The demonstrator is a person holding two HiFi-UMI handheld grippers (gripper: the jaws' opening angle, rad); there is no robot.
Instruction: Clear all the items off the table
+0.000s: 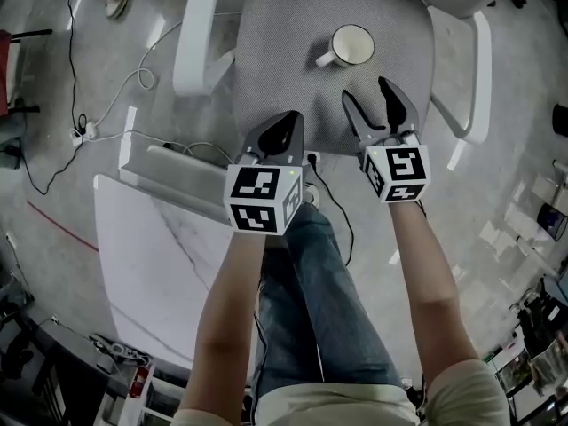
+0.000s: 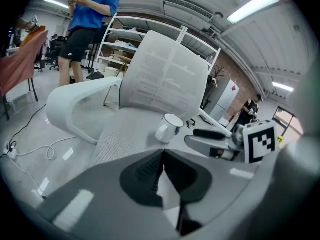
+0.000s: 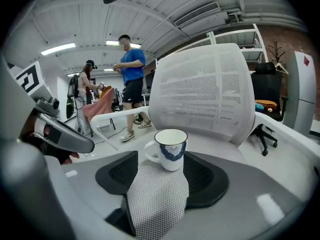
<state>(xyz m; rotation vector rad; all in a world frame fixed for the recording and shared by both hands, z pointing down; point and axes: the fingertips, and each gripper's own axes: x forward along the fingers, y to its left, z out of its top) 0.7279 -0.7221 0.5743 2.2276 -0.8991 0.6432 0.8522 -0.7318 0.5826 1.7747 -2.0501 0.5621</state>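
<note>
A white mug point(image 1: 351, 46) with a blue pattern stands upright on the grey mesh seat point(image 1: 284, 51) of a white office chair. My right gripper point(image 1: 365, 88) hovers just short of the mug, jaws open; in the right gripper view the mug point(image 3: 170, 149) stands a little past the tips of my right gripper point(image 3: 159, 164), and only seat mesh lies between the pads. My left gripper point(image 1: 282, 127) is shut and holds nothing, above the seat's front edge. The left gripper view shows my left gripper point(image 2: 162, 151) shut, with the mug point(image 2: 169, 128) ahead to the right.
A white marble-look table point(image 1: 151, 264) lies at the lower left with nothing on its visible top. White armrests point(image 1: 200, 34) point(image 1: 470, 69) flank the seat. Cables point(image 1: 106, 114) run over the floor at the left. A person in blue point(image 3: 131, 74) stands behind the chair.
</note>
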